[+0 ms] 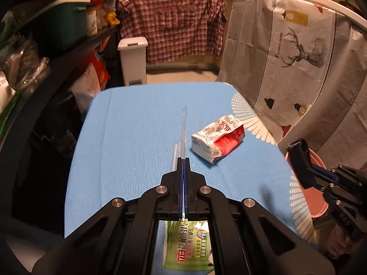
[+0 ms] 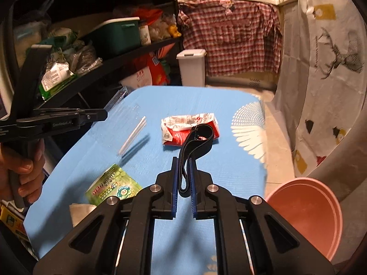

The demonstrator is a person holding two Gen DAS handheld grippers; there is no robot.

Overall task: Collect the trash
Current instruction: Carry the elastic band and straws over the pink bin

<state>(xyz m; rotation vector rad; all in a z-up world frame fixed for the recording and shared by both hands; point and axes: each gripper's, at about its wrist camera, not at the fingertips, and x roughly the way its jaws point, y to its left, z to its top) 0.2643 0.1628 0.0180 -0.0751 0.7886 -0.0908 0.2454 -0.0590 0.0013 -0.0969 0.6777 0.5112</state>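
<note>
My left gripper [image 1: 183,159] is shut on a clear plastic straw wrapper [image 1: 183,126] and holds it above the blue table [image 1: 128,137]; the wrapper also shows in the right wrist view [image 2: 119,98]. My right gripper [image 2: 183,160] is shut on a black strap loop [image 2: 195,139] above the table. A crumpled red-and-white carton [image 1: 218,141] lies on the table, also seen in the right wrist view [image 2: 181,126]. A white straw [image 2: 133,138] and a green sachet [image 2: 112,186] lie on the table. A pink basin [image 2: 307,213] sits low at the table's right.
A white lidded bin [image 1: 133,61] stands on the floor beyond the table. Dark shelves [image 2: 91,52] packed with goods run along the left. A deer-print cloth [image 1: 286,57] hangs on the right. A paper scrap [image 2: 80,213] lies at the table's near left.
</note>
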